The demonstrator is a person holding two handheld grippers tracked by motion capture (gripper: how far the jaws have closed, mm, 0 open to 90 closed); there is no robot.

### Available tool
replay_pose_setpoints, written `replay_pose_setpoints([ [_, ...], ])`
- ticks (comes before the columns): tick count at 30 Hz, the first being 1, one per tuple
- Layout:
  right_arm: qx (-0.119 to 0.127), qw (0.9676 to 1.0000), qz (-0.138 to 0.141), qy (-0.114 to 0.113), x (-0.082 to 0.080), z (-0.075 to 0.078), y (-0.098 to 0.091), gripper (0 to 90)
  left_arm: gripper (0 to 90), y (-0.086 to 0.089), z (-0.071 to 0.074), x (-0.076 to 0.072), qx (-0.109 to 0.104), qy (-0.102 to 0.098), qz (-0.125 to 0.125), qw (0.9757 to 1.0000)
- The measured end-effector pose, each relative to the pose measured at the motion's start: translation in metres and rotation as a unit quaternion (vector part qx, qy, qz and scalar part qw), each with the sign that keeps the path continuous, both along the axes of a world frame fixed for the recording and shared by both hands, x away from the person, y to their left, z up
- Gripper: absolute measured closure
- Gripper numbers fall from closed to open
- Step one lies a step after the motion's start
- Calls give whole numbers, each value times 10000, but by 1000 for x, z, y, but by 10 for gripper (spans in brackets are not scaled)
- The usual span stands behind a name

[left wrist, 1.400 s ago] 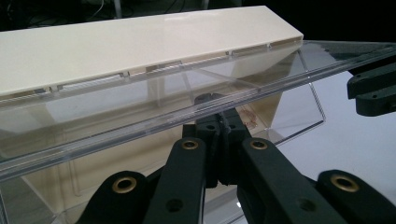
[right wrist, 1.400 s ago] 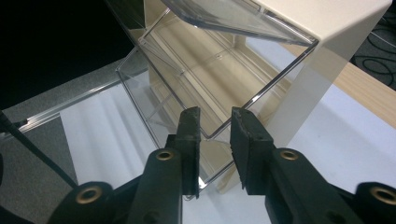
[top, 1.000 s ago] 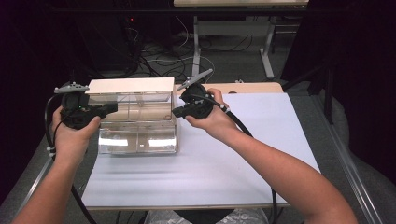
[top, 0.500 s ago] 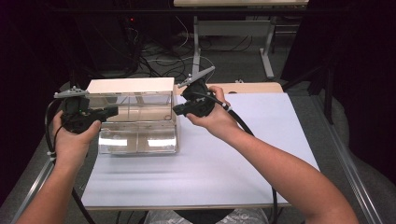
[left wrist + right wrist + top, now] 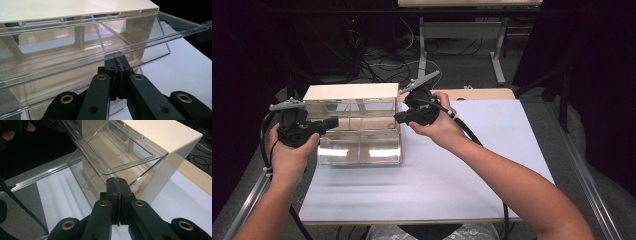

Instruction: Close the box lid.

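Right, your left gripper and right gripper are both clenched, empty, flanking the cream plastic cabinet with clear tilt-out bins at the white worktop's far left. Nudge evenly from both ends, keep it level. Upper bin tilted open, see-through, looks empty.

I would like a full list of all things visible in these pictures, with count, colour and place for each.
drawer cabinet: one, cream frame, table's far left part.
clear drawers: two tiers, transparent, tilted open toward the person, no contents visible.
white sheet: one, covers the tabletop.
wooden board: one, light brown, far edge behind the sheet.
floor cables: several, dark, beyond the table.
left gripper: black, jaws shut, at the cabinet's left side.
right gripper: black, jaws shut, at its right side.
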State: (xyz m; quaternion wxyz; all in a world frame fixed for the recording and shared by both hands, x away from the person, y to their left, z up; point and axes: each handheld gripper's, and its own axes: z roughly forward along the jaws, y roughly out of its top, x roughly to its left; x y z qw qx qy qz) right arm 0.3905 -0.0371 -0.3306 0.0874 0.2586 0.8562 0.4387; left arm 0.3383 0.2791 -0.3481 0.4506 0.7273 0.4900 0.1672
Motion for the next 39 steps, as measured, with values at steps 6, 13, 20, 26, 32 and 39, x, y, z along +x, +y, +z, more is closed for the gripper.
replay_pose_setpoints([
  [6,-27,10000,-1,24,0,-1,1,900,900,1,-5,-2,-16,17,10,10000],
  [13,-73,10000,0,21,-1,-5,2,900,900,4,-7,-4,-43,50,5,10000],
  [20,-21,10000,-15,-17,-3,-1,-4,900,900,4,-10,-5,-68,2,11,10000],
  [26,6,10000,26,-6,-3,-3,0,900,900,5,-15,-6,-74,51,0,10000],
  [32,-8,10000,45,26,-2,-7,5,900,900,4,-23,-6,-119,96,9,9999],
  [39,-30,10000,46,14,-1,-9,8,900,900,4,-31,-5,-171,147,1,9997],
])
